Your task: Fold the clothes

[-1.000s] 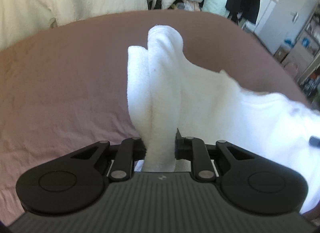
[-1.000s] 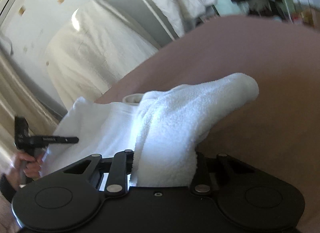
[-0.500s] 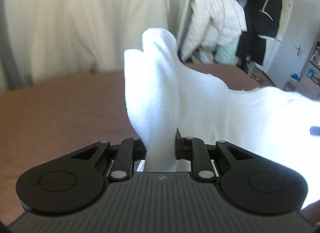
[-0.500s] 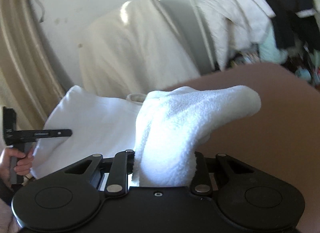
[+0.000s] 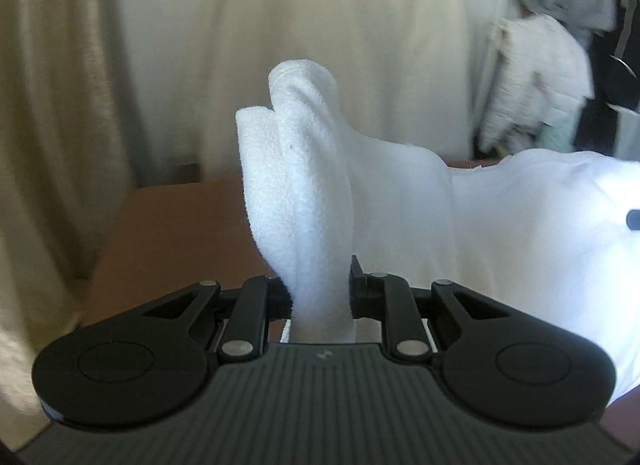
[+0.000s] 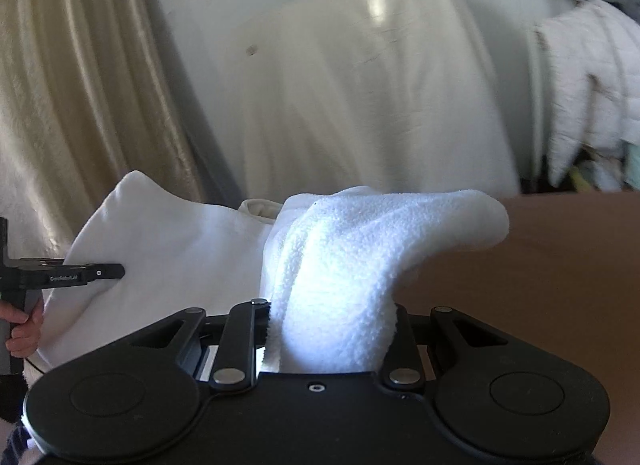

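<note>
A white fleece garment (image 5: 304, 193) hangs stretched between my two grippers, lifted above a brown bed (image 5: 180, 233). My left gripper (image 5: 320, 285) is shut on a bunched corner of it, which sticks up past the jaws. From there the cloth runs off to the right, where a small tip of the right gripper (image 5: 633, 219) shows. In the right wrist view my right gripper (image 6: 332, 325) is shut on another thick bunch of the garment (image 6: 360, 257). The left gripper (image 6: 60, 275) appears at the left edge, held by a hand (image 6: 24, 325), with cloth spread between.
Cream curtains (image 6: 80, 85) and a pale draped sheet (image 6: 360, 97) stand behind the bed (image 6: 560, 265). Jackets and clothes (image 5: 552, 77) hang at the right, including a white padded jacket (image 6: 592, 77).
Both grippers have risen with the garment and tilted up, so the bed takes less of each view and the wall and curtains more. The grips on the cloth are unchanged.
</note>
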Demonstrator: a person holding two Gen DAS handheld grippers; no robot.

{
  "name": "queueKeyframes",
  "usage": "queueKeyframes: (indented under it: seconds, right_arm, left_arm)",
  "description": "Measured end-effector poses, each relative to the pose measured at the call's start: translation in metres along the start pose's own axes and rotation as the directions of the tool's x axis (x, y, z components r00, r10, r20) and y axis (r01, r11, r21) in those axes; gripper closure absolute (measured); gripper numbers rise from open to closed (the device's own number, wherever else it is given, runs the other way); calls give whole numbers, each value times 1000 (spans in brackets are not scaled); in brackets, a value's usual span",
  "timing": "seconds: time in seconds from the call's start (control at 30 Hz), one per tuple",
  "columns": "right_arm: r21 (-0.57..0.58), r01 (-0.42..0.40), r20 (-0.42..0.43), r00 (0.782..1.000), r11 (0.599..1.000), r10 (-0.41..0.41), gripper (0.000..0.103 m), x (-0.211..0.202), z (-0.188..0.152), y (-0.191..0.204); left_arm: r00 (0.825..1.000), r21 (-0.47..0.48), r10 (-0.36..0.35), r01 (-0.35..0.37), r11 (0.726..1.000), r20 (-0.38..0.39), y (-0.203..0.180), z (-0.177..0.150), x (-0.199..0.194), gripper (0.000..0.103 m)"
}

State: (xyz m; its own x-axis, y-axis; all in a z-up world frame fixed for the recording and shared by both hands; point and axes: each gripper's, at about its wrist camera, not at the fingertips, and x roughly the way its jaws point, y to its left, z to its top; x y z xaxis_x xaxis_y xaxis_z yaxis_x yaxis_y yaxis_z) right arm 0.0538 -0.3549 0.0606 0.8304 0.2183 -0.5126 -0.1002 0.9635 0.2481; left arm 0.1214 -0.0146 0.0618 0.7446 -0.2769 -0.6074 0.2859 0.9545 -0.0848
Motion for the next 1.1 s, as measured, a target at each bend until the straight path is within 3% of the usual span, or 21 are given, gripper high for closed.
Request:
queueKeyframes:
  seconds: [0.17, 0.23, 0.27, 0.3, 0.33, 0.4, 0.47, 0.5, 0.57, 0.67, 0.73, 0.83, 0.97, 1.0, 1.03, 1.07, 1.1]
  right_arm:
    - [-73, -33, 28, 999, 997, 35, 75, 64, 41, 28]
    - [-67, -42, 45, 998, 997, 45, 65, 96, 47, 27]
    - [-50, -18, 36, 999, 999, 20, 58, 116, 44, 22]
    - [-19, 35, 17, 999, 999, -34, 39, 133, 37, 16]
    - [12, 92, -5, 996, 996, -92, 33, 149, 29, 11]
    - [58, 184, -54, 982, 981, -181, 33, 169, 7, -5]
    - [107, 198, -81, 978, 974, -190, 33, 173, -17, -24]
    - [130, 188, -93, 980, 973, -177, 33, 172, -27, -33]
    - [164, 178, -120, 980, 970, -159, 33, 165, -47, -48]
    - [231, 150, -137, 983, 961, -121, 33, 142, -80, -61]
    - [296, 102, -155, 986, 950, -58, 33, 138, -99, -81]
    - [373, 42, -170, 985, 927, 24, 33, 130, -119, -93]
    - [514, 11, -134, 989, 858, 68, 25, 136, -146, -98]
    - [566, 1, -114, 990, 825, 77, 29, 144, -154, -101]
    - [594, -13, -99, 991, 804, 89, 65, 154, -158, -98]
    - [618, -28, -85, 991, 786, 101, 89, 164, -161, -93]
    - [587, -16, -60, 996, 810, 63, 90, 160, -156, -85]
  left_arm:
    - [993, -117, 103, -96, 988, 52, 60, -4, 16, 84]
    - [983, -146, 168, -157, 977, 72, 80, -12, 39, 73]
    - [973, -157, 219, -206, 966, 68, 92, -21, 57, 61]
    - [961, -166, 273, -263, 950, 43, 103, -31, 75, 52]
    - [942, -167, 336, -334, 928, -20, 112, -46, 91, 46]
    - [897, -171, 424, -440, 882, -124, 130, -77, 119, 49]
    - [943, -278, 312, -333, 901, -117, 144, -124, 116, 46]
    - [953, -321, 266, -300, 898, -145, 151, -139, 116, 47]
    - [948, -360, 239, -302, 882, -211, 160, -143, 117, 46]
    - [940, -426, 274, -337, 840, -203, 167, -132, 97, 44]
    - [939, -422, 273, -339, 841, -210, 160, -136, 87, 37]
    - [924, -427, 254, -360, 829, -285, 159, -152, 87, 36]
    - [969, -618, 164, -245, 747, -187, 174, -163, 93, 35]
    - [972, -626, 156, -231, 745, -174, 176, -166, 97, 35]
    - [968, -591, 175, -249, 767, -180, 174, -167, 102, 45]
    - [964, -556, 196, -265, 788, -181, 172, -169, 105, 58]
    - [959, -525, 219, -281, 803, -179, 169, -168, 105, 62]
